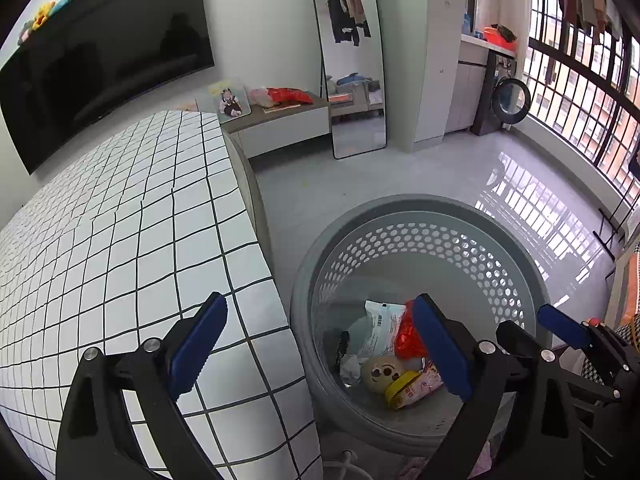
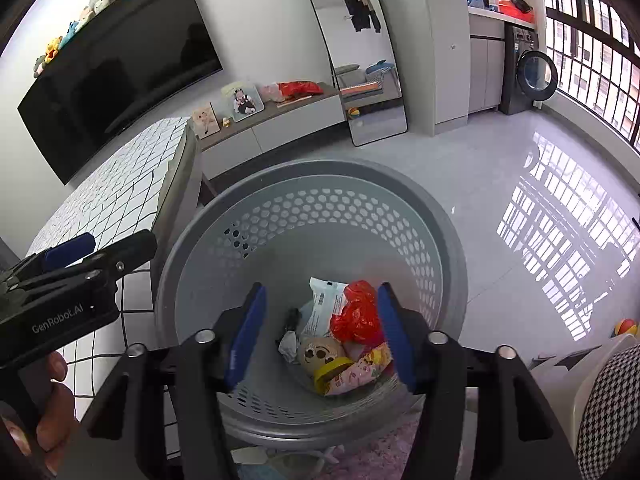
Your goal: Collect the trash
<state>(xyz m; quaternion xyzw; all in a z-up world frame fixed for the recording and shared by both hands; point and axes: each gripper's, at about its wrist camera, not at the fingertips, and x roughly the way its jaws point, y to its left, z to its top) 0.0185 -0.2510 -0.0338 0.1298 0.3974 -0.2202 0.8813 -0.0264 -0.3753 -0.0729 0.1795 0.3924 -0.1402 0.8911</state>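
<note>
Poised above a round grey plastic basket [image 2: 444, 240] with a perforated wall, standing on a pale glossy floor [image 2: 500, 168] just beside a counter covered in white square tiles with dark grout [image 1: 120, 240]. Left gripper [image 1: 320, 344] spread wide and empty, one blue-padded finger over the counter edge, the other over the basket's mouth. Right gripper [image 2: 320, 340] parted about halfway, also empty, straddling the view down into the basket. Heaped on the basket floor: a crumpled red plastic bag [image 2: 356, 312], a white printed wrapper [image 2: 324, 300], a round beige ball with a cartoon face [image 2: 320, 354], a pink and yellow snack packet [image 2: 352, 372] and a small crumpled white scrap [image 2: 289, 342], all touching or overlapping. Drop-off step apparently finished, with nothing clamped in either set of fingers. No loose trash visible on the tiled counter from here. Next, probably: lifting clear of the rim and turning to search for further litter, fingers kept apart for the approach.
</note>
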